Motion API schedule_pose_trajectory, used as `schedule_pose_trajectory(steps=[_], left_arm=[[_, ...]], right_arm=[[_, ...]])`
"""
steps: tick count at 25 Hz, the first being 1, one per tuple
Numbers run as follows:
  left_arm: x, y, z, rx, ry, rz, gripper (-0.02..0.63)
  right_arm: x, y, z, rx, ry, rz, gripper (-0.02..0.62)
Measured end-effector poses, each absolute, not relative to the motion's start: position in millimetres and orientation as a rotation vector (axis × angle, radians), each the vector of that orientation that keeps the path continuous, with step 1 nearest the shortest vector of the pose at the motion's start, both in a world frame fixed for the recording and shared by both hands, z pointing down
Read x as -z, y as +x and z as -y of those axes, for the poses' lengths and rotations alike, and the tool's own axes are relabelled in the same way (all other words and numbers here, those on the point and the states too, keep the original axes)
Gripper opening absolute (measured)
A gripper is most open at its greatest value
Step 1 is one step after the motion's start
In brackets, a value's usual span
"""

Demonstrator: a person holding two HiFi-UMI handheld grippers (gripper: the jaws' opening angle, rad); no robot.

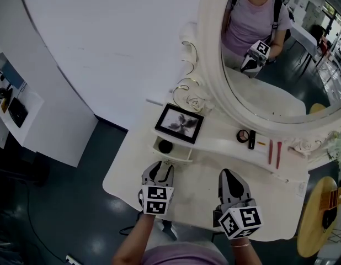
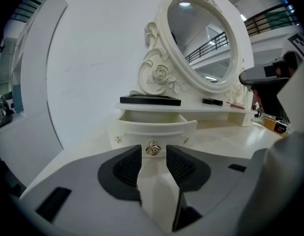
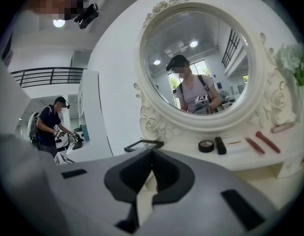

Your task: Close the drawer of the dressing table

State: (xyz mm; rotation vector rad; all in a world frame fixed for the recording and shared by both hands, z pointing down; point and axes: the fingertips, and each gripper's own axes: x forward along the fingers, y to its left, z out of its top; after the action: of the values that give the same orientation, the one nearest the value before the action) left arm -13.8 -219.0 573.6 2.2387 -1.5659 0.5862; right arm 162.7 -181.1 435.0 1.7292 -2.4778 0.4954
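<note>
The drawer stands pulled out at the centre of the head view, under the shelf carrying a black picture frame, with a dark round item inside it. The left gripper faces the drawer front, jaws narrowly apart and gripping nothing, the gold knob just beyond the gap. The right gripper, lower right over the dressing table, has its jaws together and empty; a compact lies below the mirror.
</note>
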Motion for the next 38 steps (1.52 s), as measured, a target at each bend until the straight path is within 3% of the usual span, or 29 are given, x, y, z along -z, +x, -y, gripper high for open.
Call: schedule_pose_trajectory(steps=[13,38], left_arm=[[-582.5,-9.9,229.7,-0.625,2.236,1.564,0.097],[-583.7,-2.7,256.6,-0.668,2.262,1.548,0.092]], right_arm=[[-437.9,165.0,189.1,-0.511,1.734,2.468,0.002],[-435.2,172.8,191.1,-0.499,1.776,2.448,0.002]])
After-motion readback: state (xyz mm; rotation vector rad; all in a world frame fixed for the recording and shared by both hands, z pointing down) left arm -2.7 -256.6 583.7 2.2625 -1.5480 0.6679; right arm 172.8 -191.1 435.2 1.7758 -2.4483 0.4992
